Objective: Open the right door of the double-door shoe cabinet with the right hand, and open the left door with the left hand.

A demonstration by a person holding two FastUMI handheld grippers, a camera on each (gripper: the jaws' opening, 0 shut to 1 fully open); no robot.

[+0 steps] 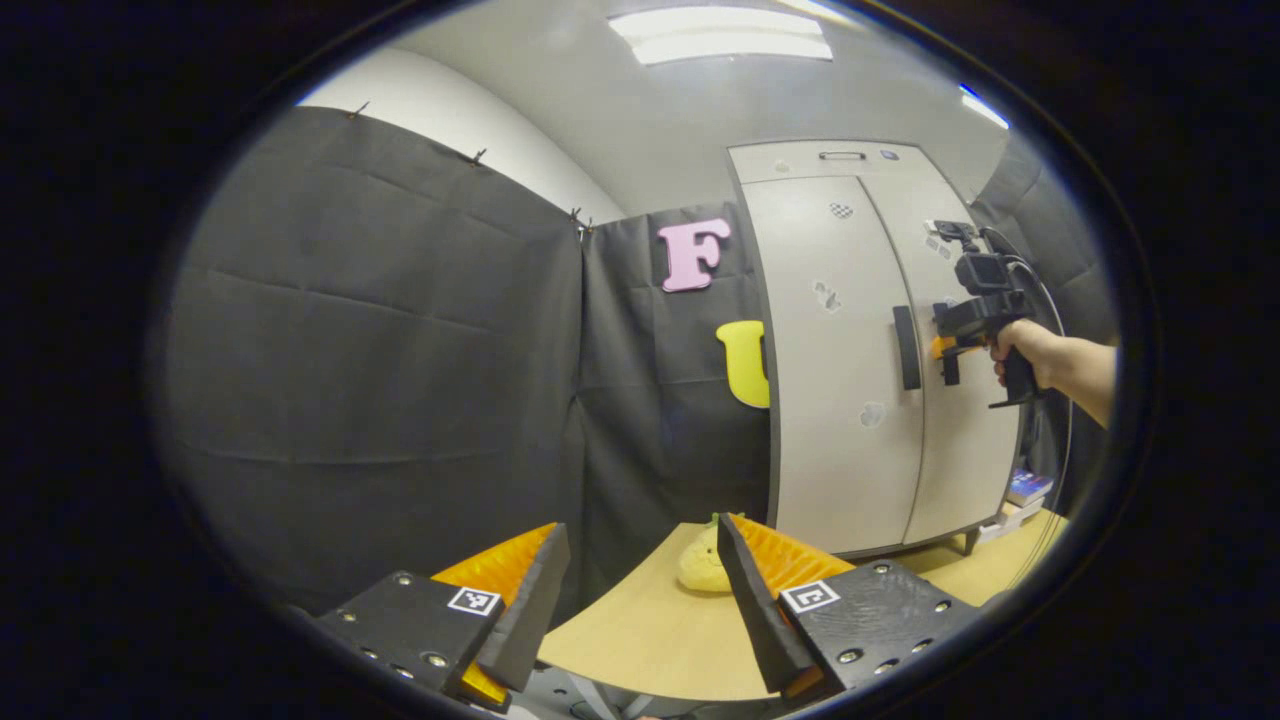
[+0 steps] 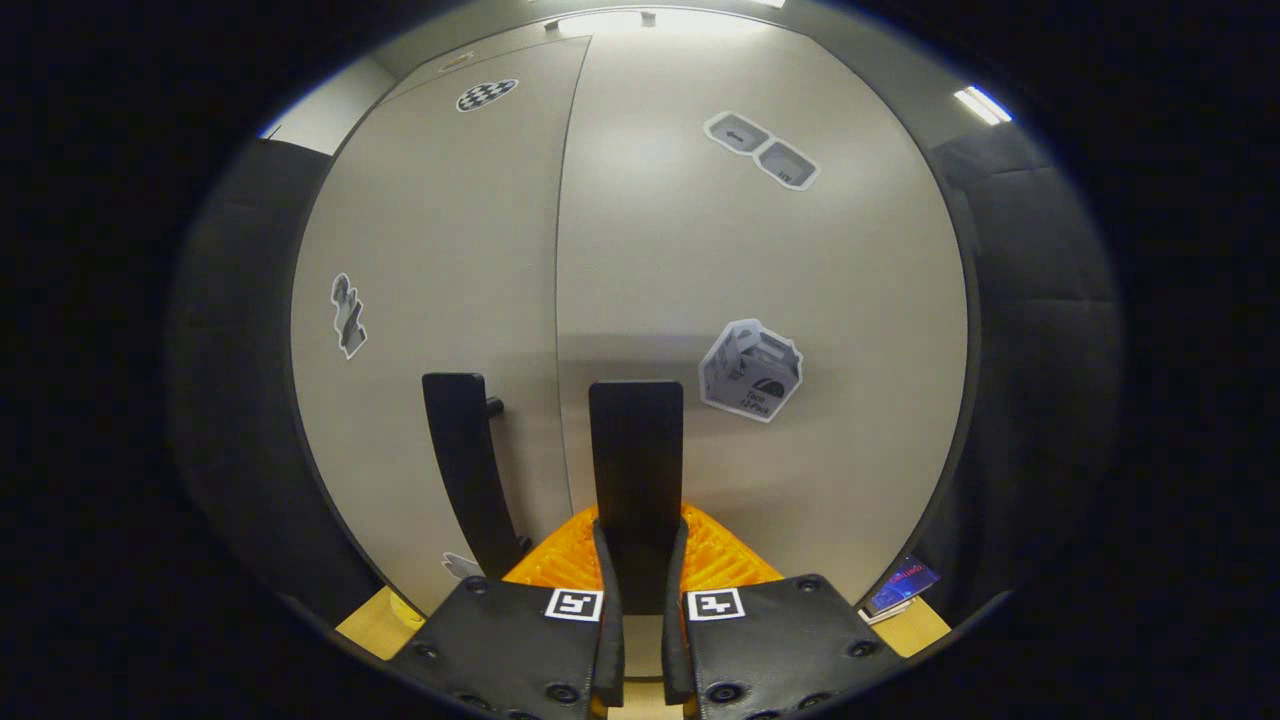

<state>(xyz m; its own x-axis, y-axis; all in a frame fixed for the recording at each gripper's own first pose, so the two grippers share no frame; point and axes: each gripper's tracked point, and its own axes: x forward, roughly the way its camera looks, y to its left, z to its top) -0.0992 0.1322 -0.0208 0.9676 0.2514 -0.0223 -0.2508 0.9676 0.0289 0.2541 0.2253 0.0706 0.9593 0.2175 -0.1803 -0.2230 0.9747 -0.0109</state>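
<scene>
While your right gripper (image 2: 640, 590) presses in against the shoe cabinet (image 1: 860, 350), its two fingers stand close together with the right door's handle (image 2: 636, 470) caught between them, clamped on both sides. That handle is a dark upright bar just right of the seam where the two doors meet. From the left gripper view, the same tool (image 1: 950, 345) shows far off at the cabinet front, with your hand (image 1: 1025, 350) wrapped round its grip and a forearm reaching in from the right.

Just left of the seam stands the left door's handle (image 2: 465, 470), a matching dark bar, untouched. Both doors lie flush and shut; the right door (image 2: 760, 330) carries a sticker of a small carton near its middle and two small labels higher up, and the left door (image 2: 420, 300) bears a chequered sticker near its top.

Your left gripper (image 1: 640, 600) hangs well back from the cabinet with its fingers spread wide and nothing between them. Beyond those fingers lies a light wooden table (image 1: 640, 640), on which the cabinet stands at the far right. A yellow plush toy (image 1: 702, 565) sits on the table near the cabinet's left corner. Some books (image 1: 1025, 490) lie stacked by the cabinet's right foot.
</scene>
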